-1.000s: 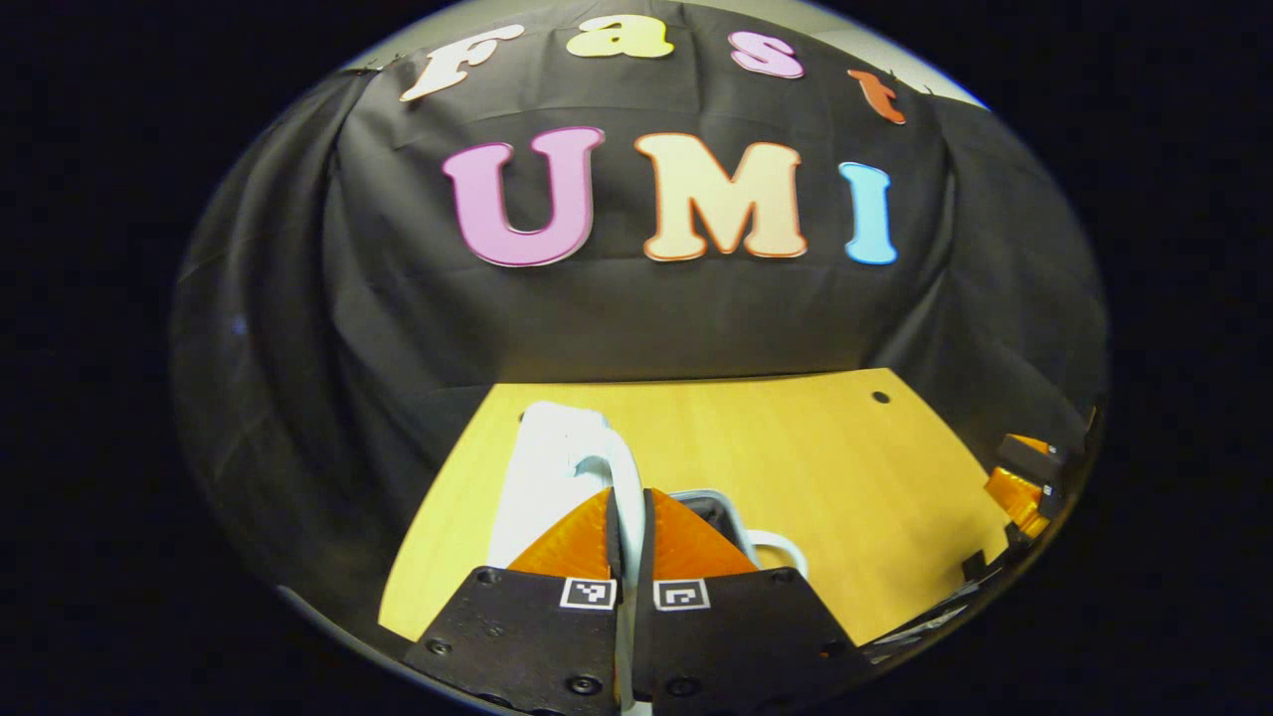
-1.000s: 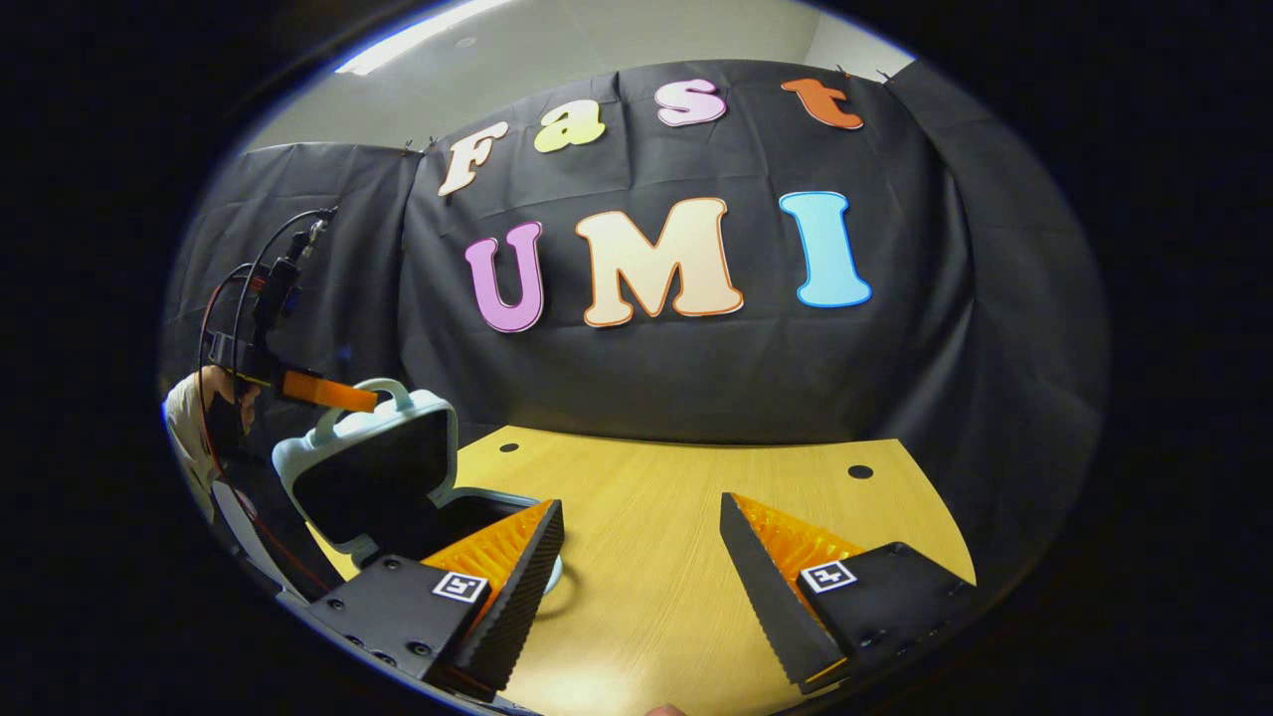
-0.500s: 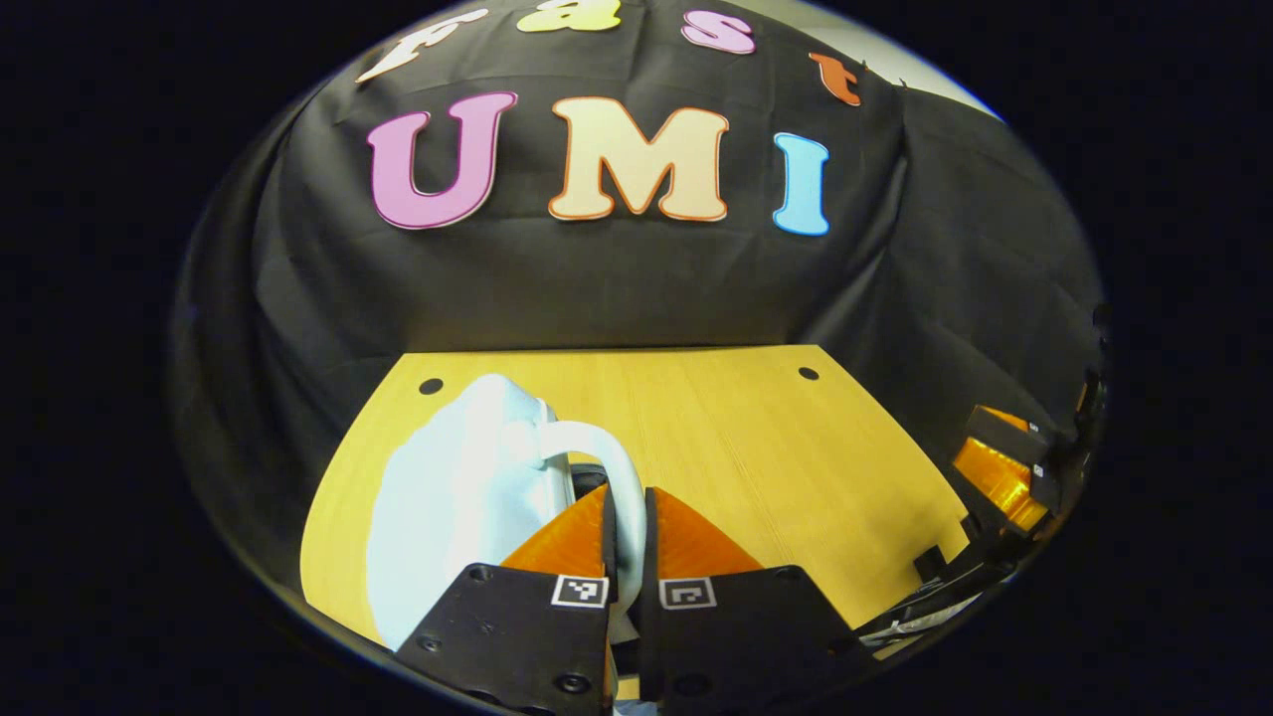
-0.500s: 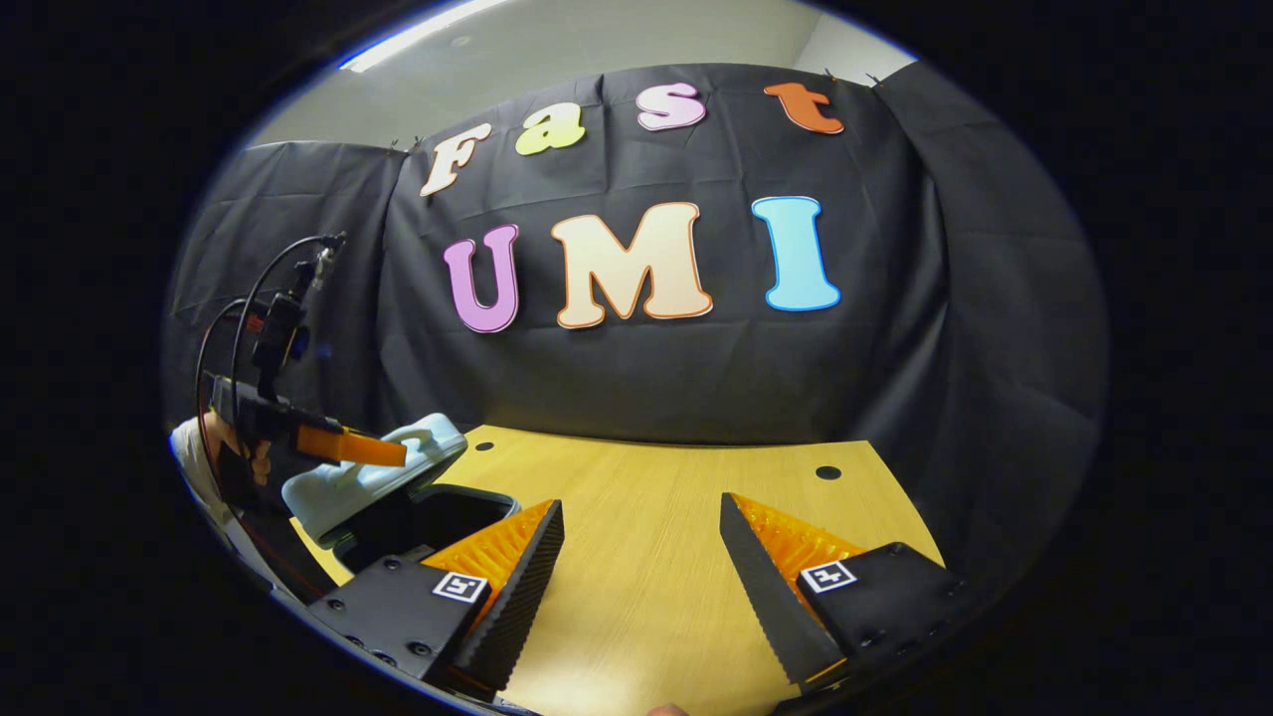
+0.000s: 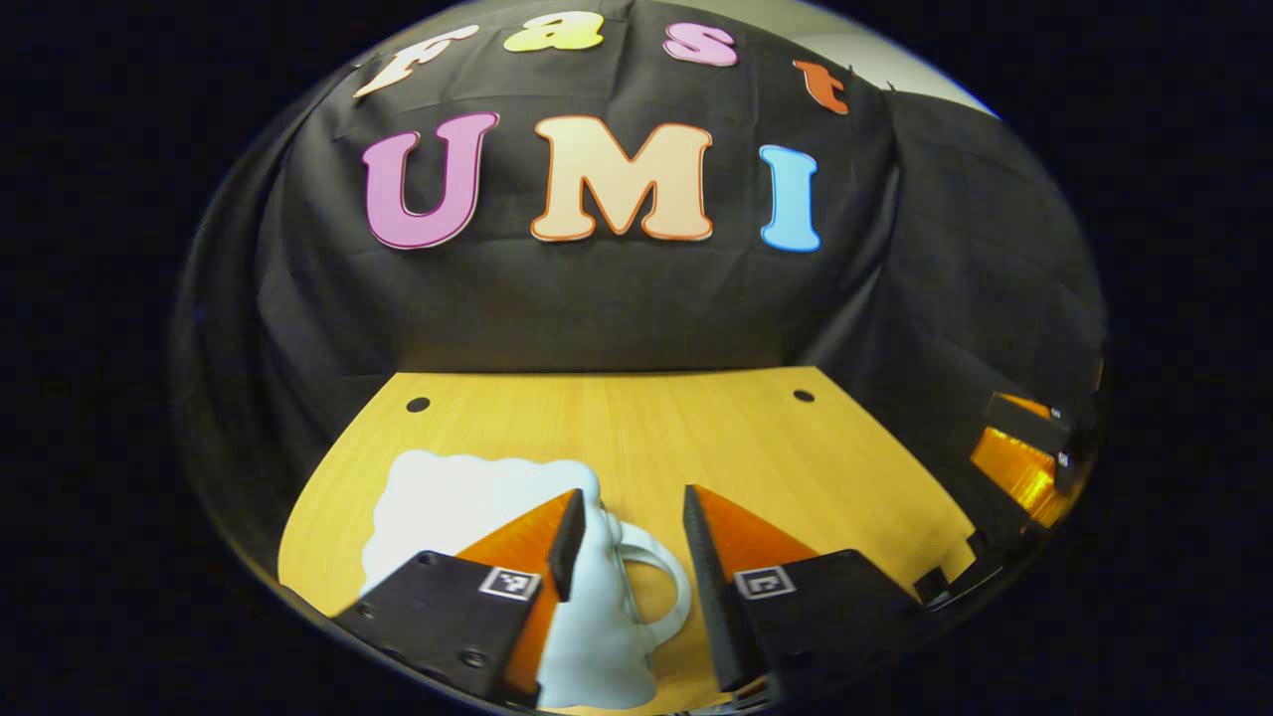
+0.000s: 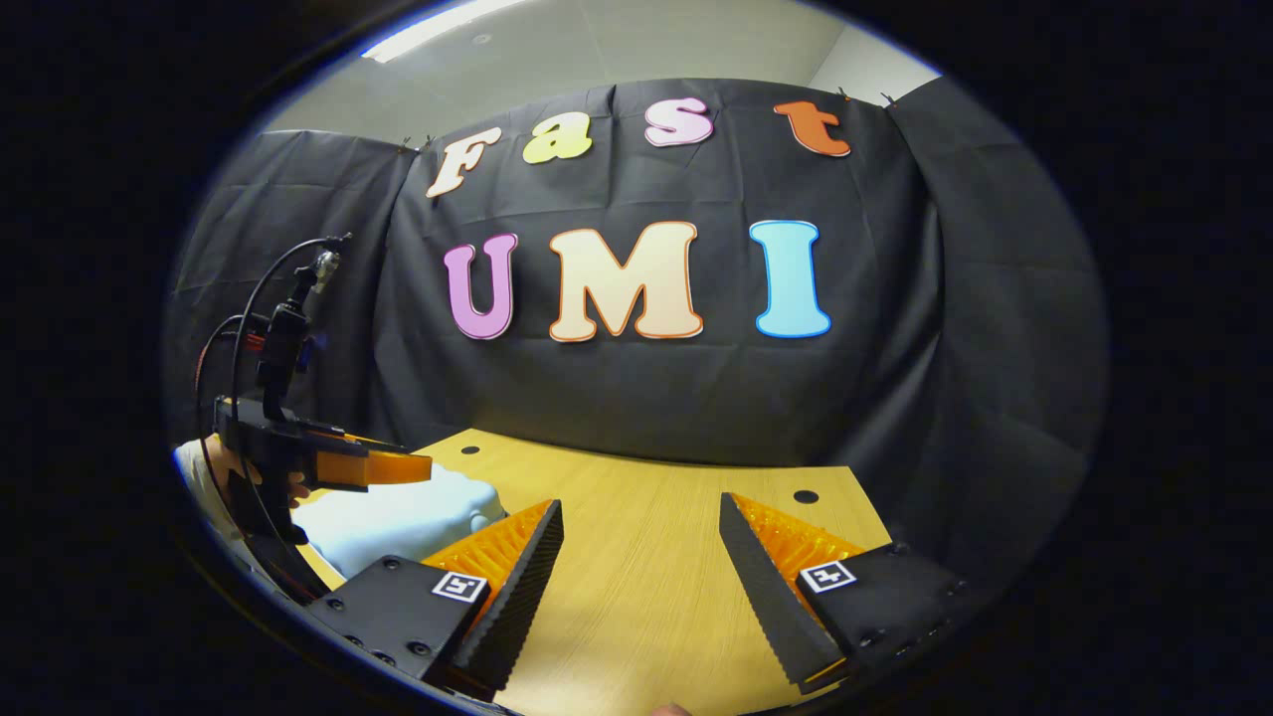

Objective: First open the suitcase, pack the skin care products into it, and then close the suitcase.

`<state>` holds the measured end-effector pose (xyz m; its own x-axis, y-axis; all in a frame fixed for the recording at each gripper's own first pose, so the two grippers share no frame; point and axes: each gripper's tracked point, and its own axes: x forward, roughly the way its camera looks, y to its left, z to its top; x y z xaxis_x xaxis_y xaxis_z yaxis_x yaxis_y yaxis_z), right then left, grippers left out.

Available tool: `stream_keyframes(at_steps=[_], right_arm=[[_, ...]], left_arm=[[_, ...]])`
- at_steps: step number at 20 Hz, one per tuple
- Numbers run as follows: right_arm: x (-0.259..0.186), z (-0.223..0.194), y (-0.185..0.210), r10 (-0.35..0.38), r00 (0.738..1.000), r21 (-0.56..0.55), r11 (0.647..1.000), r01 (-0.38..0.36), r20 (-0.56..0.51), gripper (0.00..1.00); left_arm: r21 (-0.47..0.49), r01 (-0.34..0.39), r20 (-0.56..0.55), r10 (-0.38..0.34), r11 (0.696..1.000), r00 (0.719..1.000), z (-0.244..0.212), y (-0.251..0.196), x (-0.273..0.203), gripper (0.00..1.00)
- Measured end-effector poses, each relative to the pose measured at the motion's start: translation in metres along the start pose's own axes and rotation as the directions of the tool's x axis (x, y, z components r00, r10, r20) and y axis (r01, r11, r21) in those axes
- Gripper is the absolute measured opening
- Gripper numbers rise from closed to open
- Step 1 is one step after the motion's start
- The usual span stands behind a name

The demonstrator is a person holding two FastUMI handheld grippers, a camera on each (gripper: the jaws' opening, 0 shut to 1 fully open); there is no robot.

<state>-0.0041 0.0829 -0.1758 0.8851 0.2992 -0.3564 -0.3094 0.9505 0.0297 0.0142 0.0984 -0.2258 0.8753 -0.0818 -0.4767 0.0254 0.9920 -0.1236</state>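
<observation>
left gripper (image 5: 625, 542) has its two fingers spread apart, holding nothing; the pale handle (image 5: 658, 587) of the suitcase (image 5: 453, 502) lies in the gap between them, below the tips, and neither finger presses on it. under and just ahead of the gripper's left finger sits the suitcase itself, a light blue-white shell with its lid down flat on the wooden table (image 5: 696, 438). beyond the fingertips the bare tabletop runs to the black cloth wall, with two small dark holes near the far edge. far off to this gripper's right, at the table's edge, part of the other gripper (image 5: 1024, 452) shows.

right gripper (image 6: 641, 542) is likewise wide open, empty, its fingers hanging over bare tabletop (image 6: 646, 597) with nothing between them. off to its left, past its left finger, the closed suitcase (image 6: 398, 517) rests on the table, and the left gripper (image 6: 388, 465) sits just over the suitcase's top, held by a hand (image 6: 288, 487) partly hidden behind the tool's body; cables rise from that tool. from here i cannot tell whether its fingers touch the shell. ahead of the right gripper lies the table's far edge with a dark hole on each side, then the cloth wall, and above it a strip of pale ceiling with a light.
</observation>
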Motion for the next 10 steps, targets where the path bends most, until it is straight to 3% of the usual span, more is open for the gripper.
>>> stream_keyframes(at_steps=[1,2,7,10], right_arm=[[0.001,0.008,-0.005,0.000,1.000,0.005,1.000,0.000,0.021,0.98],[0.001,0.018,-0.010,-0.001,0.999,0.008,1.000,0.001,0.049,0.98],[0.001,0.083,-0.035,-0.055,0.977,0.019,0.998,0.052,0.207,0.97],[-0.004,0.116,-0.034,-0.110,0.955,0.073,0.993,0.094,0.274,0.97]], left_arm=[[-0.012,-0.021,0.056,0.022,1.000,0.998,0.012,-0.004,-0.002,0.74],[-0.017,-0.048,0.096,0.049,0.999,0.994,0.019,-0.008,-0.006,0.84],[0.001,-0.199,0.288,0.190,0.980,0.939,0.068,-0.024,-0.036,0.91],[0.028,-0.154,0.351,0.134,0.988,0.927,0.093,-0.052,-0.047,0.92]])
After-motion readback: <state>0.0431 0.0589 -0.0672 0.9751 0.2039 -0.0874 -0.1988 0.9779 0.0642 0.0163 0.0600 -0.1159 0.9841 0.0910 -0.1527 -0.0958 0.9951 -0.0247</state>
